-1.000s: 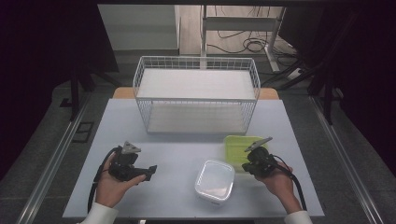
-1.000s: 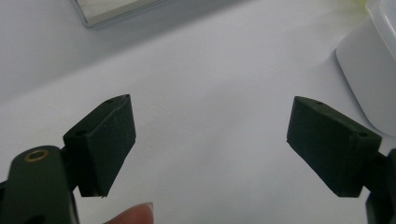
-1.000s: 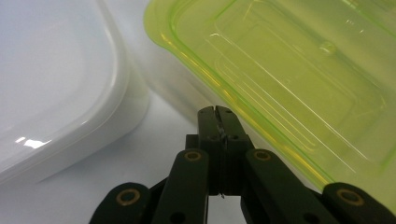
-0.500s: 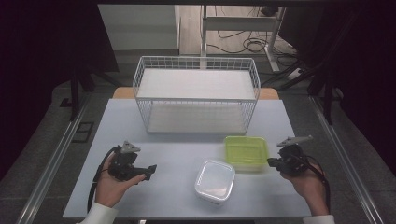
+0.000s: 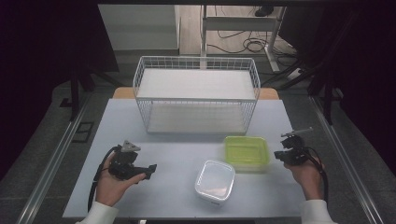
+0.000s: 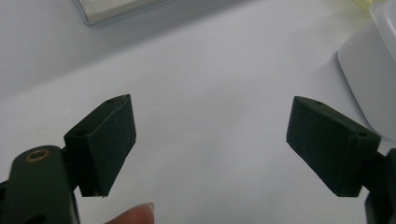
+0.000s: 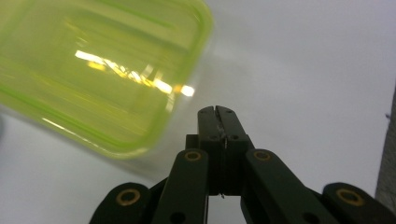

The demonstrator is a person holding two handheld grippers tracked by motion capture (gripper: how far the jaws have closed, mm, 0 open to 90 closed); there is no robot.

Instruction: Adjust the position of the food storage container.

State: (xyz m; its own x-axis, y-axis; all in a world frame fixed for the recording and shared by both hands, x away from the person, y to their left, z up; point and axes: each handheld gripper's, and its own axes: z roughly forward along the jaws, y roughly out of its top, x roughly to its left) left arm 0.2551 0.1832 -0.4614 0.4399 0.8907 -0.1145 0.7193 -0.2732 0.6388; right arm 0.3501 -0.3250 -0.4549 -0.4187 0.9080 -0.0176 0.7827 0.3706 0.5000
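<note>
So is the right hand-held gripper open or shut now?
Shut. In the right gripper view the two black jaws of the right hand-held gripper meet with nothing between them, beside the green container.

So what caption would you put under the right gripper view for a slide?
Shut black claw over the pale grey table, beside a translucent lime-green plastic container.

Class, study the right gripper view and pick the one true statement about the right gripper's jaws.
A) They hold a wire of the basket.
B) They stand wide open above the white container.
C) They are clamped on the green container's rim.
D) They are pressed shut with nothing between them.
D: the right gripper has its jaws closed flat together, empty, with the green container lying apart beside them on the table.
</note>
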